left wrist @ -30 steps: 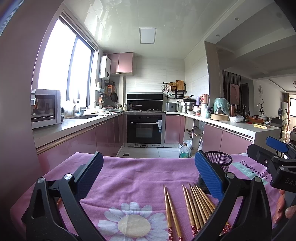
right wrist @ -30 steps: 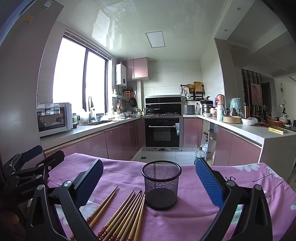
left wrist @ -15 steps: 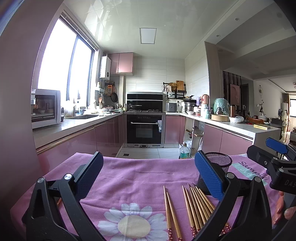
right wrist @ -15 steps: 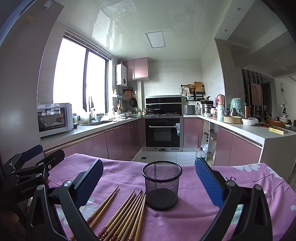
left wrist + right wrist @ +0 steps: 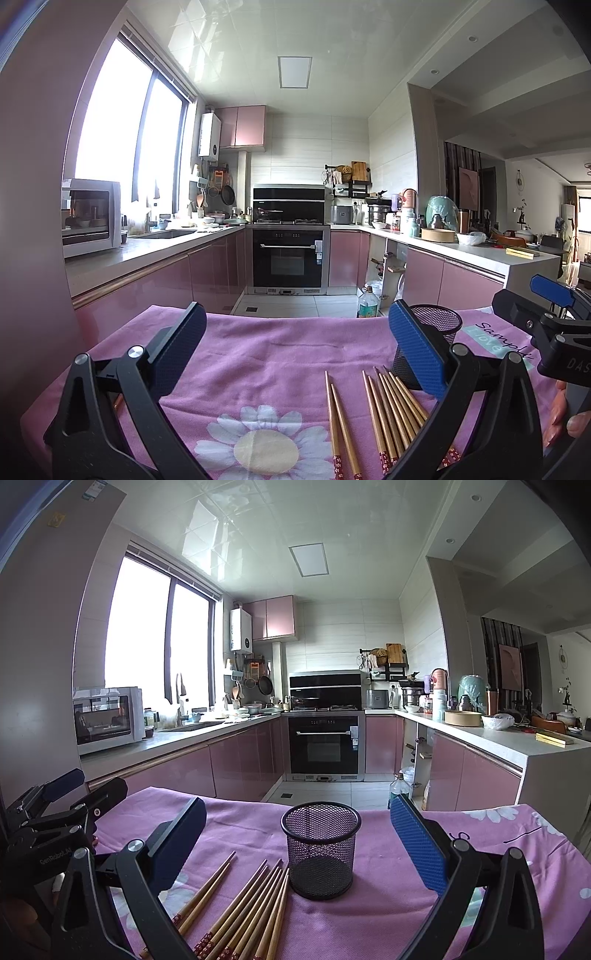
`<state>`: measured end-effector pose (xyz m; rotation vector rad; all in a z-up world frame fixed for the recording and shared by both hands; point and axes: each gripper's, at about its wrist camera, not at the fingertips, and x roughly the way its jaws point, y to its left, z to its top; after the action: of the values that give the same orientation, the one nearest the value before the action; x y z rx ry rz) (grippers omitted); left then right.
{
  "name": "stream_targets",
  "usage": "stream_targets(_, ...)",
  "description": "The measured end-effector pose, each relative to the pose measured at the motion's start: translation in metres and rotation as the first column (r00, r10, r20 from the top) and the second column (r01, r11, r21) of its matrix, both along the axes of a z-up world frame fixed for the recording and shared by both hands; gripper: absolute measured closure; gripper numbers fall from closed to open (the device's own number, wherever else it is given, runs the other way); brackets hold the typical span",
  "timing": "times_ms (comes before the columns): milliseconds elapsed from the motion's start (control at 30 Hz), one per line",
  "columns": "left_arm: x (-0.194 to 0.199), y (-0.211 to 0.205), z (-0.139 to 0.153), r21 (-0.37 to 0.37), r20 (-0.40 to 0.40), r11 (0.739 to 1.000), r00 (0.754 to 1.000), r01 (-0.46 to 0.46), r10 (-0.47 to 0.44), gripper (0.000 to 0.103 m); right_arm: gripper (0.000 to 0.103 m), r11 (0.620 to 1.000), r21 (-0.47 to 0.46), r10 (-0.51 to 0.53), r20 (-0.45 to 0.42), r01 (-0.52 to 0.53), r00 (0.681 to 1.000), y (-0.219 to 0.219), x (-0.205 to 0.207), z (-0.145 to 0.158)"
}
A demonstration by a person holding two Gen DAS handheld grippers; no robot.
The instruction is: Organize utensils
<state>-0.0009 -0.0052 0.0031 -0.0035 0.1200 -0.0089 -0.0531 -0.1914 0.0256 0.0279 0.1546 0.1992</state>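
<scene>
Almost nothing differs from the frames a second and half a second earlier: both tools hover over the same pink flowered tablecloth (image 5: 388, 904) with their blue-padded fingers spread wide and nothing between them, and the only change is that the black mesh cup (image 5: 320, 849) sits very slightly higher and further right in the right tool's view. The right gripper (image 5: 295, 843) looks straight at that cup, which stands upright just ahead, centred between its fingers, and looks empty. A fan of wooden chopsticks (image 5: 243, 912) lies flat on the cloth ahead and to the left of this tool, tips beside the cup's base; their patterned red ends run off the bottom edge. From the left gripper (image 5: 295, 347), the same chopsticks (image 5: 388, 413) lie ahead and toward its right finger, a separate pair (image 5: 340, 424) slightly left of the main bundle. The cup (image 5: 439, 325) is largely hidden behind that right finger. The exact chopstick count is hard to make out. Each tool appears at the edge of the other's view, partly cut off.
</scene>
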Motion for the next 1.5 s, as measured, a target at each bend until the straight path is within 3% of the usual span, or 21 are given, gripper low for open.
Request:
stream_targets(1133,0.004,-0.001,-0.001,0.011,-0.016,1.0,1.0,0.015,-0.015,0.006,0.006,1.0,0.005,0.001,-0.012,-0.001,1.0,-0.003,0.002,-0.002)
stream_targets(1333,0.02,-0.002,-0.01,0.05,-0.134,0.996,0.989,0.071,-0.064,0.006,0.006,0.999,0.013,0.053,-0.108,-0.052,0.993,-0.007,0.014,-0.009)
stream_targets(1400,0.03,-0.001,-0.016,0.055,-0.202,0.994,0.976,0.099,-0.086,0.006,0.012,0.997,0.007,0.081,-0.18,-0.082,0.98,-0.007,0.022,-0.018)
stream_targets(1500,0.045,0.003,-0.027,0.046,-0.309,0.989,0.943,0.144,-0.123,0.015,0.02,0.993,0.005,0.116,-0.296,-0.12,0.948,-0.007,0.038,-0.032)
